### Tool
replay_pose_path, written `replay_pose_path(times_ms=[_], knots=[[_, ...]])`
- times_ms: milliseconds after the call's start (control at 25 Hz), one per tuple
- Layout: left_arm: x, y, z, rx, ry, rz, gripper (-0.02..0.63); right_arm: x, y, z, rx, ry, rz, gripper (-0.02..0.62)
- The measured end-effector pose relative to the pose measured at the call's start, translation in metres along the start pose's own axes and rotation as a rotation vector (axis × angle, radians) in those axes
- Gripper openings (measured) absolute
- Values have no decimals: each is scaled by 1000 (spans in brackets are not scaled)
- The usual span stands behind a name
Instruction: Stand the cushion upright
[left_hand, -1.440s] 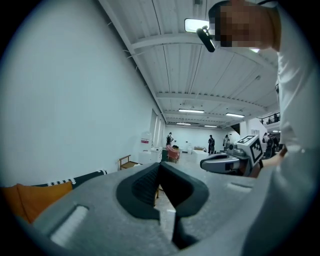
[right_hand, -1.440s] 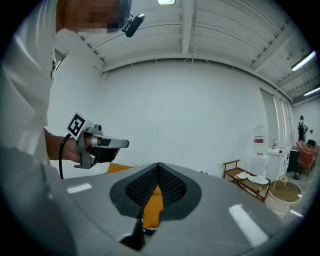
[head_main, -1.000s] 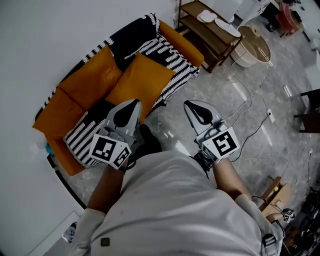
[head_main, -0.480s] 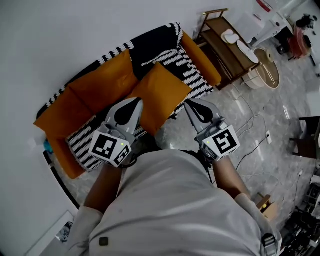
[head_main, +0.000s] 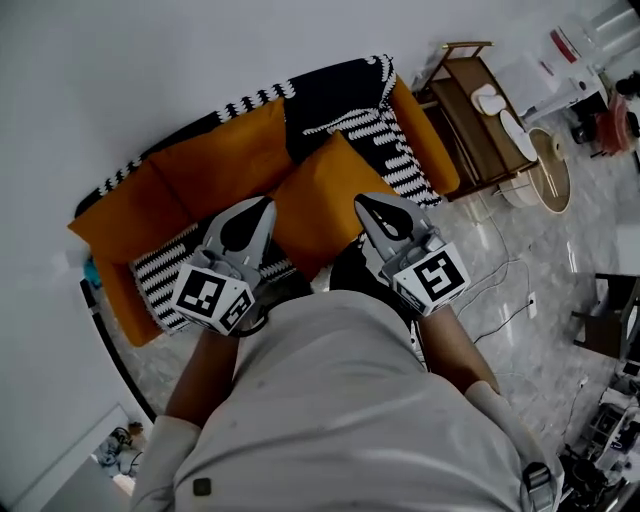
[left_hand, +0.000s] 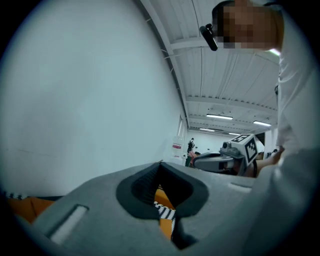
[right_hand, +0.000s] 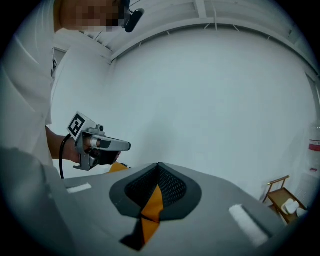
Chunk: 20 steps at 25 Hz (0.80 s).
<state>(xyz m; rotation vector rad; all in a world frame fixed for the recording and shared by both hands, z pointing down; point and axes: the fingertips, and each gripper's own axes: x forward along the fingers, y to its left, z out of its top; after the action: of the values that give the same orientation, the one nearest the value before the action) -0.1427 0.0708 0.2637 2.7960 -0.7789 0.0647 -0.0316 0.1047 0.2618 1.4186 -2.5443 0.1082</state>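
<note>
Two grippers lead, both empty: our left gripper (head_main: 260, 205) and right gripper (head_main: 367, 202) have their jaws pressed together, pointing toward twelve o'clock. Between their tips, just beyond, the orange cushion (head_main: 318, 192) rests on the sofa (head_main: 180, 180), over a striped blanket (head_main: 388, 152).

The right gripper (right_hand: 158, 165) has its grey jaws closed together, with a sliver of orange fabric (right_hand: 154, 202) showing behind them. At left, the left gripper (right_hand: 125, 146) hangs before a white wall (right_hand: 215, 95). A wooden shelf (right_hand: 279, 192) sits far right.
</note>
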Motion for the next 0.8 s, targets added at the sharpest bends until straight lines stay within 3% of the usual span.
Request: replay_pose_path(times_ms=[400, 800], knots=[[37, 60, -4, -48, 10, 197, 3, 73, -61, -5, -20, 25, 176, 11], [103, 115, -39, -114, 96, 360, 5, 145, -144, -43, -30, 129, 376, 11]])
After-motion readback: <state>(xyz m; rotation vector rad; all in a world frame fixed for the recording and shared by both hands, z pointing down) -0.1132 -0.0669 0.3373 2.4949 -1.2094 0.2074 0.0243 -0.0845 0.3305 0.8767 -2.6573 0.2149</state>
